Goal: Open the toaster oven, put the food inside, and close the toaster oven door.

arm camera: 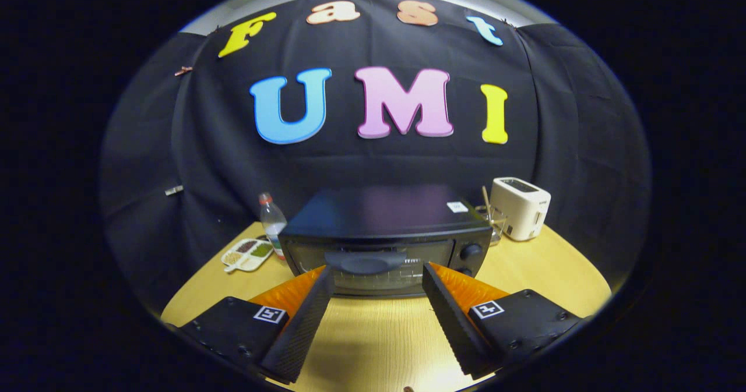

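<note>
oven (pixel 384 246) interior dim, bottle (pixel 271 220) partly hidden

The black toaster oven (pixel 384 237) at 12 o'clock beyond the spread fingers of the gripper (pixel 379 275) has a glossy, smooth metal top mirroring the wall, with a matt door handle (pixel 364 262). The pale wooden table (pixel 379 334) looks smooth, satin. At 1 o'clock, a white plastic toaster (pixel 520 207) looks glossy; behind, matt black cloth (pixel 373 165).

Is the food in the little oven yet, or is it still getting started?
Still getting started. Done: nothing, the toaster oven door is shut. In hand: the open gripper holds nothing and points at the door handle, just ahead of its fingers. Left: open the door, put food in, close it.
</note>
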`<state>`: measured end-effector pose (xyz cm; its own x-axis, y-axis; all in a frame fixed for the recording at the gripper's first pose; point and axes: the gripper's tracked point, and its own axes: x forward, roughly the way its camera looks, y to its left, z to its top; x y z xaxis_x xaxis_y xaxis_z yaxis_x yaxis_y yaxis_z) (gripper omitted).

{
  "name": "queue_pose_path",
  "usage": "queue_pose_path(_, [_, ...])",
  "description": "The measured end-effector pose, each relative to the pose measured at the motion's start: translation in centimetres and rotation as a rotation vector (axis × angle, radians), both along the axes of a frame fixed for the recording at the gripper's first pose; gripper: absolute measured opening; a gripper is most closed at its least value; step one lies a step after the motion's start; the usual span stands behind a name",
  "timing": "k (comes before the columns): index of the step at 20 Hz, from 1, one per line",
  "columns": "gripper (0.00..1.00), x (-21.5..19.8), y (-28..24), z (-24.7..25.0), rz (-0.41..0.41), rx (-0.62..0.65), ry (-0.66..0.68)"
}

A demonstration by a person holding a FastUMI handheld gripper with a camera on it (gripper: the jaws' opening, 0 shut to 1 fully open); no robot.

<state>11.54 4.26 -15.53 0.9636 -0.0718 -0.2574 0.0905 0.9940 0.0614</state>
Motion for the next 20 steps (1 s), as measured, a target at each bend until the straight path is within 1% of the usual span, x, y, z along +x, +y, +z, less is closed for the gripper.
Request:
queue_pose_path(3, [0.99, -2.9, -0.2, 6.9, 0.024, 0.024, -0.157])
queue_pose_path(5, [0.99, -4.5, -1.1, 11.0, 0.017, 0.04, -0.251])
queue_pose_path(6, [0.98, -5.0, -1.7, 12.1, 0.005, 0.041, -0.281])
queue_pose_path(9, [0.98, -6.6, -3.9, 13.0, -0.008, 0.008, -0.273])
queue_pose_path(12, [0.98, -7.7, -5.5, 15.6, -0.012, -0.01, -0.315])
queue_pose_path(15, [0.98, -9.0, -7.5, 17.6, -0.015, -0.058, -0.343])
queue_pose_path(17, [0.98, -9.7, -8.6, 17.8, -0.031, -0.074, -0.341])
queue_pose_path(20, [0.98, -10.0, -9.4, 17.3, -0.043, -0.059, -0.318])
